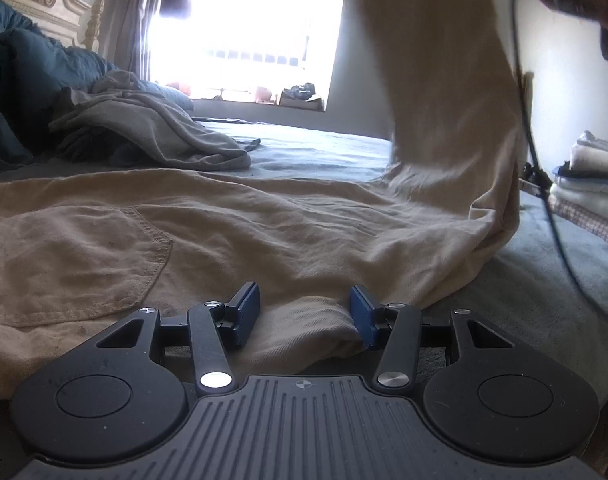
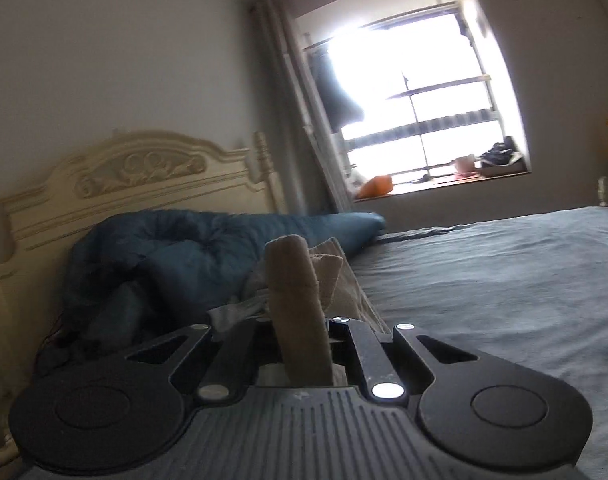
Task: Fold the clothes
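Trousers [image 1: 231,232] on bed [image 1: 316,148], grey garment [image 1: 151,128], folded pile [image 1: 592,176] beside

Carved cream headboard [image 2: 139,176] behind a rumpled blue duvet [image 2: 191,248]; grey-blue bedsheet [image 2: 504,280]; bright barred window [image 2: 416,108] with curtain [image 1: 139,20]; black cable [image 1: 544,184]; stacked linens [image 1: 592,176] at right.

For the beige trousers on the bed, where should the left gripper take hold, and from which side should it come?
Grip the fabric edge nearest the left gripper of the beige trousers, coming in low from the near side. That edge bulges up between the open fingers, while the rest lies flat on the bed.
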`<control>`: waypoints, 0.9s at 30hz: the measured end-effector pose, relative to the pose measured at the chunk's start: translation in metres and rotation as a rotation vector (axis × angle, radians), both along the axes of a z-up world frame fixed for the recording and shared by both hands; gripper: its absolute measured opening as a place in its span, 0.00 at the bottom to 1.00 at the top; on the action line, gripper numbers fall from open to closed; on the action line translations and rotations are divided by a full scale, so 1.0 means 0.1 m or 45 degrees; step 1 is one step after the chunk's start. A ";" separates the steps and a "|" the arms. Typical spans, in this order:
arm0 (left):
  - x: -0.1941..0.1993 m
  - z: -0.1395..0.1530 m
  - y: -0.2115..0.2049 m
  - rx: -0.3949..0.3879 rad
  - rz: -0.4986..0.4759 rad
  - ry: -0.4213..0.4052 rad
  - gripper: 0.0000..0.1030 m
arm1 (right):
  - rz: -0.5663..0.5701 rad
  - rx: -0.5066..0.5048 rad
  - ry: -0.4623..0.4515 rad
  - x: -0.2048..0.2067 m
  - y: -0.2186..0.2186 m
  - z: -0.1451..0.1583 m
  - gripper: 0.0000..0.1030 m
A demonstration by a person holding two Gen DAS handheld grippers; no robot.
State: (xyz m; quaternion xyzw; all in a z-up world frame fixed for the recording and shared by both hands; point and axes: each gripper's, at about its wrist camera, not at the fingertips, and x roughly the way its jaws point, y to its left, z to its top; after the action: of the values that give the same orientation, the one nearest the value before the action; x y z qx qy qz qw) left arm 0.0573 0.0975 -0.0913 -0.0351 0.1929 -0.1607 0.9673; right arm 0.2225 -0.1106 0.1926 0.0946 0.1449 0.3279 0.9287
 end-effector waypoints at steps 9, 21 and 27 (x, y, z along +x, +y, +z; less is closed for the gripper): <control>-0.05 -0.05 0.00 -0.020 0.018 -0.040 0.49 | 0.446 -0.056 0.175 -0.33 1.69 -0.46 0.07; -0.26 0.13 0.18 -0.103 0.061 -0.010 0.49 | 0.607 -0.259 0.244 -0.59 2.63 -1.04 0.07; -0.83 0.26 0.89 -0.412 0.231 0.019 0.49 | 0.591 -0.286 0.195 -0.63 2.69 -1.11 0.07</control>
State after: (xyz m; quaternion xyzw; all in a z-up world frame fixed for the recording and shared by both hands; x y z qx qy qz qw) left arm -0.0254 0.1868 -0.0656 -0.2087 0.1679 -0.1013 0.9581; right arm 0.1590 0.1581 0.0812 -0.0204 0.2680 0.5059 0.8196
